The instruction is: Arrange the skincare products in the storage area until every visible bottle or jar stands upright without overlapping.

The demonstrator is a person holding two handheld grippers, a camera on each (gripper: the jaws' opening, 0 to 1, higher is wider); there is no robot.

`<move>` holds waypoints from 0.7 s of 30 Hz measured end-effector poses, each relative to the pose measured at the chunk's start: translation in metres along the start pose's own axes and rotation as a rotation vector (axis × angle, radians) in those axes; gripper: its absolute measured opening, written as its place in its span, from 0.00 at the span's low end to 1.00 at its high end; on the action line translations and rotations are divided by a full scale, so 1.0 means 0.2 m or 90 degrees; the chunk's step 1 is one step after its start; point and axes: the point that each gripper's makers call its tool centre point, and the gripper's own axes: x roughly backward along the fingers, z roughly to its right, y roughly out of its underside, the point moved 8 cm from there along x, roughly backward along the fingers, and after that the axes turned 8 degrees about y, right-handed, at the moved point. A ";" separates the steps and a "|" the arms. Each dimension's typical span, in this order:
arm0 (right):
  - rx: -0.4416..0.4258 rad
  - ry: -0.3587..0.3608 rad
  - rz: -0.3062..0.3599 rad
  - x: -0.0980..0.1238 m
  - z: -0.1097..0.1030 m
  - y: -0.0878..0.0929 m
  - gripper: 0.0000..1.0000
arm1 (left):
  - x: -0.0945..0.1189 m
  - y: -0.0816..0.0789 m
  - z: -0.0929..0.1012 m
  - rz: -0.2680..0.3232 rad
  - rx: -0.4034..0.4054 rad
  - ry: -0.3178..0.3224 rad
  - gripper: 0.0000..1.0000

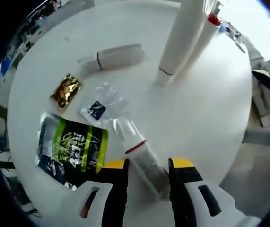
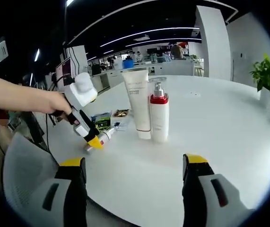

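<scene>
At the bottom centre of the left gripper view, the left gripper (image 1: 146, 165) has its yellow-tipped jaws spread on either side of a small bottle (image 1: 139, 158) that lies flat on the white tabletop (image 1: 205, 109); whether the jaws touch it cannot be told. This bottle has a clear cap end, a red band and a dark body, and it runs diagonally from the frame's centre down toward the jaws. Left of it lies a green and black sachet (image 1: 73, 147), above that a gold sachet (image 1: 66, 91), and between them a clear packet with a blue square (image 1: 99, 108). In the upper middle a pale bottle with a thin red ring (image 1: 116, 56) also lies on its side. To its right a white tube (image 1: 184, 35) stands upright.

In the right gripper view, the right gripper (image 2: 134, 177) sits low in the frame with its jaws wide apart and nothing between them. Beyond it, near the centre, the white tube (image 2: 138, 101) and a white pump bottle with a red collar (image 2: 159, 113) stand upright, just beside each other. At left a hand (image 2: 54, 101) holds the left gripper (image 2: 93, 141) down over the lying bottle (image 2: 104, 137).
</scene>
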 end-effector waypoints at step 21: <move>0.002 0.004 -0.010 -0.01 0.00 0.01 0.84 | 0.00 0.00 -0.04 0.025 -0.001 -0.022 0.18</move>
